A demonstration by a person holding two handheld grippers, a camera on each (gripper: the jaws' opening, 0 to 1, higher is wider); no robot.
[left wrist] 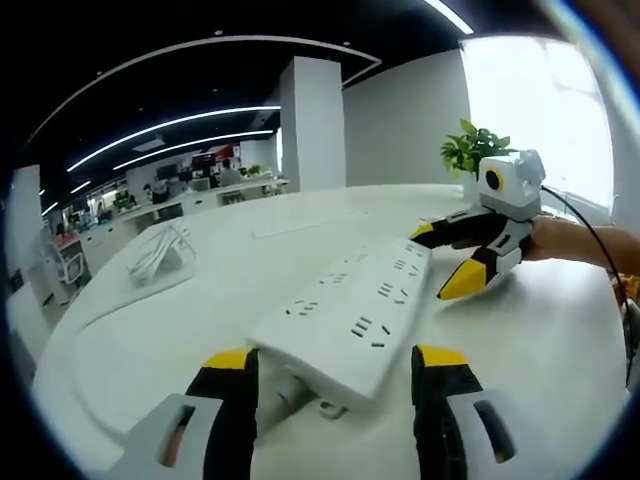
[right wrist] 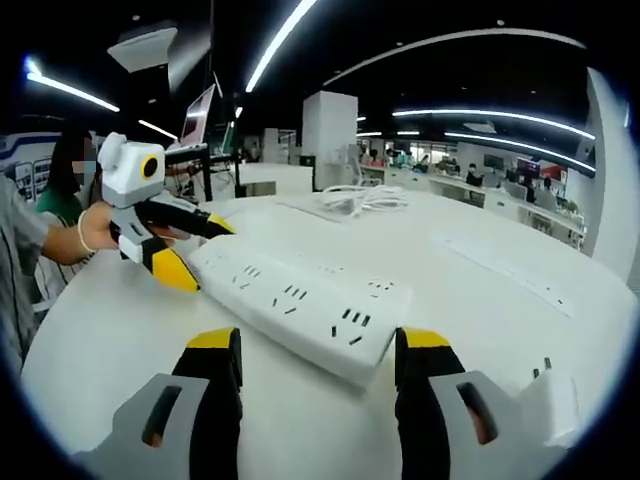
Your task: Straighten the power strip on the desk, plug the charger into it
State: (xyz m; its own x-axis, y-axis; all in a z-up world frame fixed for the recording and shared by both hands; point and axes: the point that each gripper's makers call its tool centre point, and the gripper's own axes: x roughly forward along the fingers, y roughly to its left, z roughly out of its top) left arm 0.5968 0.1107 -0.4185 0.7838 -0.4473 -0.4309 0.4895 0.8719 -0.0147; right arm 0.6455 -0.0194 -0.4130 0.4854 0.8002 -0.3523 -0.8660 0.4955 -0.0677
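Note:
A long white power strip (left wrist: 350,300) lies flat on the white desk (left wrist: 150,350). Its near end sits between the jaws of my left gripper (left wrist: 335,358), which is open. My right gripper (left wrist: 445,260) stands open around the strip's far end. In the right gripper view the strip (right wrist: 300,295) runs away to the left from my open right gripper (right wrist: 318,340), and my left gripper (right wrist: 195,250) straddles the far end. A white charger (right wrist: 545,405) with its prongs up rests on the desk (right wrist: 500,280) at the lower right.
A coiled white cable (left wrist: 160,250) lies on the desk further back, also seen as the cable (right wrist: 360,198) in the right gripper view. A potted plant (left wrist: 475,150) stands behind the right gripper. A person (right wrist: 40,230) is at the left. Office desks fill the background.

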